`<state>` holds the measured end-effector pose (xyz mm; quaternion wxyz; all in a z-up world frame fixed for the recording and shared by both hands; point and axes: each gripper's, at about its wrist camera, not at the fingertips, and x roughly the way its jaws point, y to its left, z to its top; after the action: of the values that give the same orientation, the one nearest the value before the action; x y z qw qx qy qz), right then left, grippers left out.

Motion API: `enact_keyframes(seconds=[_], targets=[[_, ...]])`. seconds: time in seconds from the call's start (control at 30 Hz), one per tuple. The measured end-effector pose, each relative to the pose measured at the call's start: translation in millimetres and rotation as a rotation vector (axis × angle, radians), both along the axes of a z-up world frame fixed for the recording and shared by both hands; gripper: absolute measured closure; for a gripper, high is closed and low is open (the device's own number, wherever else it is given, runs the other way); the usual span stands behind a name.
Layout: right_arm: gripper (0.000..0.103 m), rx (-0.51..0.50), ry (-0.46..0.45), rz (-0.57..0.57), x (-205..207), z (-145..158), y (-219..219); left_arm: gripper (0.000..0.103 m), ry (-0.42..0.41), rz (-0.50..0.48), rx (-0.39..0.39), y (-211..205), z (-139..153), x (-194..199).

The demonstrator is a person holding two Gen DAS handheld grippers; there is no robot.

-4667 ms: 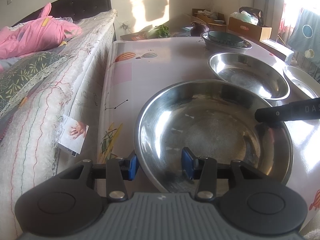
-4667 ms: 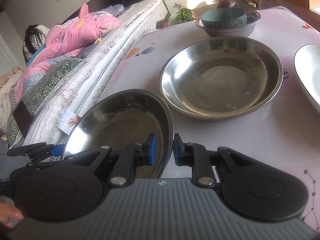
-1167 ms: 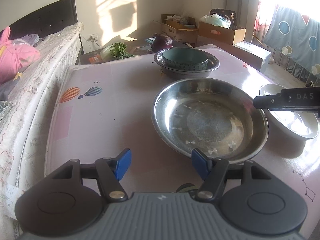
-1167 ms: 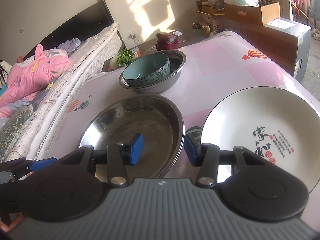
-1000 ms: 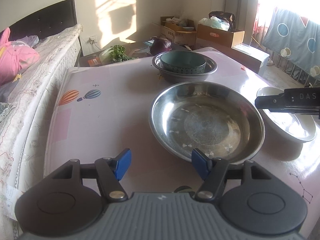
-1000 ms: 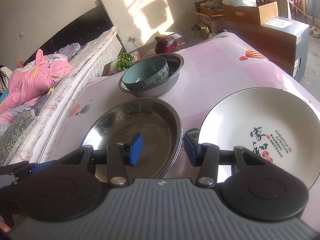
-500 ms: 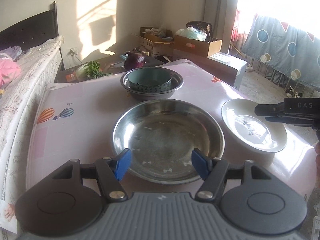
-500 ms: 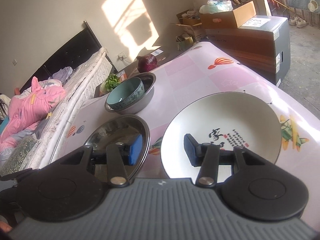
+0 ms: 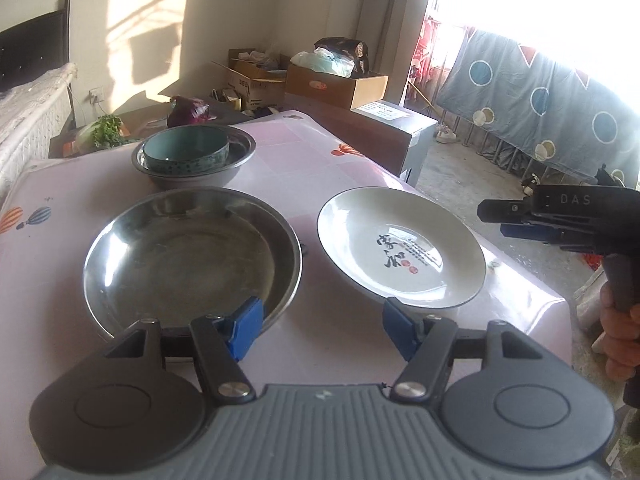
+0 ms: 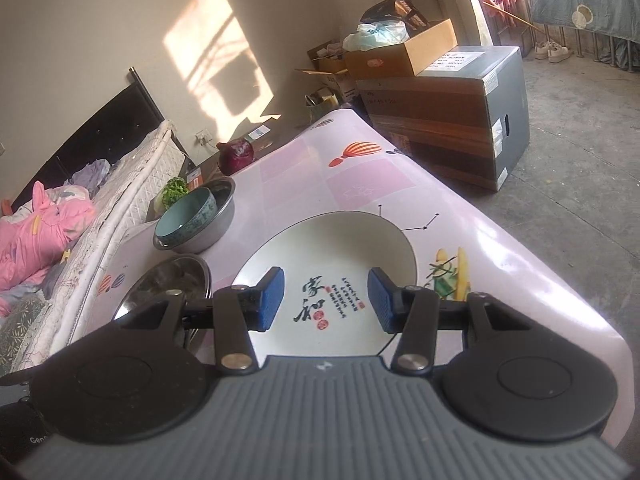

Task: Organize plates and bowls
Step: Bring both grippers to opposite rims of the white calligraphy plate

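Note:
A wide steel basin (image 9: 192,256) lies on the pink table, and a white plate (image 9: 400,248) with dark calligraphy lies to its right. Behind them a teal bowl (image 9: 186,152) sits inside a smaller steel bowl (image 9: 240,152). My left gripper (image 9: 322,330) hangs open over the gap between basin and plate, nothing between its pads. My right gripper (image 10: 325,304) is open just above the white plate (image 10: 332,248), its blue pads apart and touching nothing. In the left wrist view the right gripper (image 9: 492,220) shows beyond the table's right edge, held by a hand (image 9: 620,328).
A purple cabbage (image 10: 238,156) and greens (image 10: 174,190) lie past the table's far end. Cardboard boxes (image 10: 440,120) stand on the floor to the right. A bed (image 10: 60,220) with pink bedding runs along the left. The table edge (image 10: 560,280) drops off close to the plate.
Both grippers, earlier shut on a steel basin's rim, are open and have swung right. The white plate now fills the middle of the right wrist view; the basin has slid left.

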<state>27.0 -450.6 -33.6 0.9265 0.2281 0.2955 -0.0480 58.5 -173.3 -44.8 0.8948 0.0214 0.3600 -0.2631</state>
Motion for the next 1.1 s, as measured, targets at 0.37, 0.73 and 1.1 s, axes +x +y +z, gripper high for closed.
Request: enact_keyframes(seconds=[0.37, 0.73, 1.1], targets=[[0.057, -0.006, 0.026, 0.009, 13.4, -17.2, -45.2, 0.038, 0.040, 0.054, -0.057, -44.4, -25.8, 7.3], [0.066, -0.057, 0.077, 0.089, 69.3, -42.5, -55.6, 0.047, 0.089, 0.136, -0.092, -58.7, -44.3, 30.1], [0.084, -0.067, 0.111, 0.147, 107.1, -57.5, -64.0, 0.065, 0.119, 0.108, -0.061, -70.5, -53.8, 47.1]])
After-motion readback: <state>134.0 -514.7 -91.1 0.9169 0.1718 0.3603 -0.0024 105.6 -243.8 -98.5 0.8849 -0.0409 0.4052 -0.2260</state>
